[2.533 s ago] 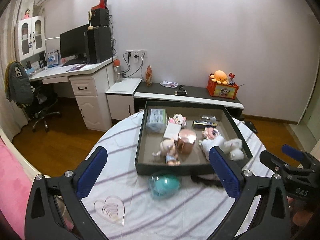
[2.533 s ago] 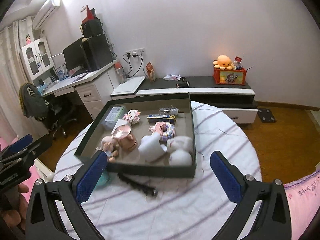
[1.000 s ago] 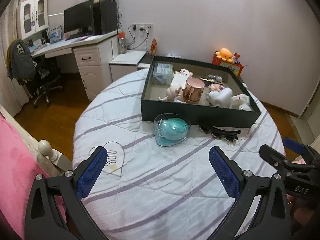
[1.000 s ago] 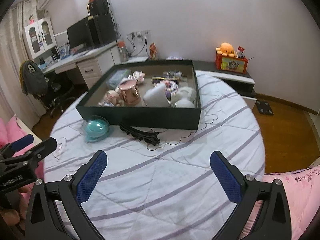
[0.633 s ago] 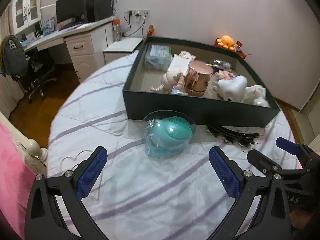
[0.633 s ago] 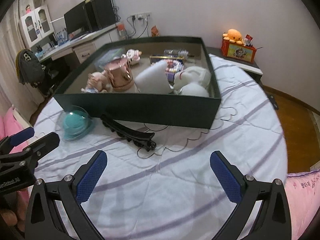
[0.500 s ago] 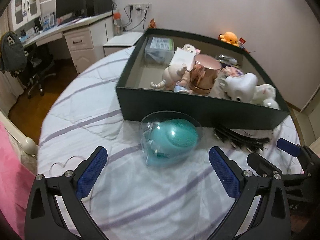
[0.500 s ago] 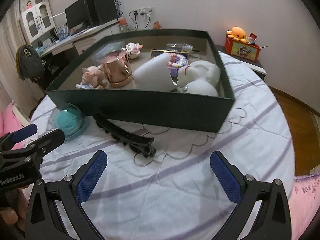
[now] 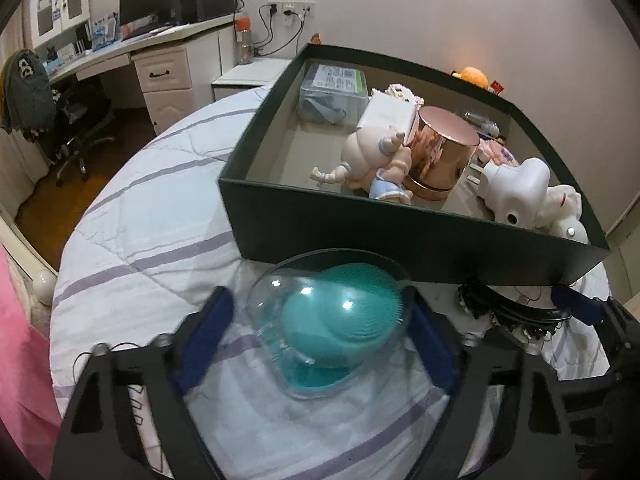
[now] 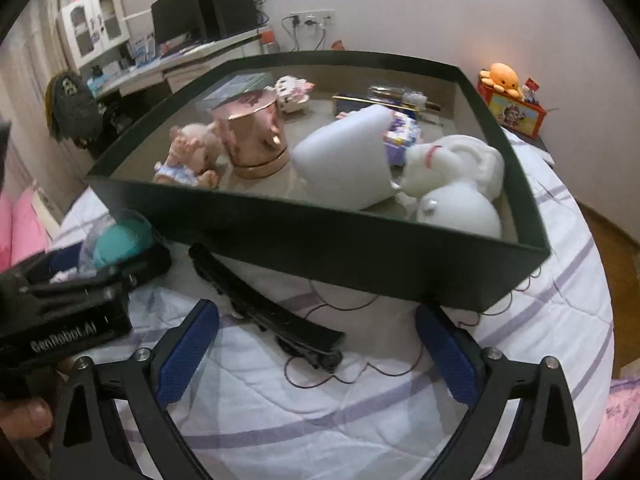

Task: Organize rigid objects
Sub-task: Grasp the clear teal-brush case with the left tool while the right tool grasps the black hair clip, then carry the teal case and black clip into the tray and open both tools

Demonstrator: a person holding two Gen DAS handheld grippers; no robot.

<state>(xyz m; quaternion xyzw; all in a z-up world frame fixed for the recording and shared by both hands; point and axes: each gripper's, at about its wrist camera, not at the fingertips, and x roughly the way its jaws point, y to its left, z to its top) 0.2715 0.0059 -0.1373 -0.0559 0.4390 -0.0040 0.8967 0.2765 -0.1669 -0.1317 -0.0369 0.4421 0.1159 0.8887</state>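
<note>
Left gripper (image 9: 320,332): jaws closing around the clear case with the teal brush (image 9: 332,322), right pad at its edge, left pad not yet touching. The case lies on the striped cloth (image 9: 152,240) just before the dark green box (image 9: 360,236). Right gripper (image 10: 316,346): jaws wide, closing slightly, straddling the black hair clip (image 10: 268,312) without contact.

Glossy clear plastic case (image 9: 320,320), shiny rose-gold metal tin (image 9: 440,156), matt dark box (image 9: 360,228), quilted cloth (image 9: 152,232).
</note>
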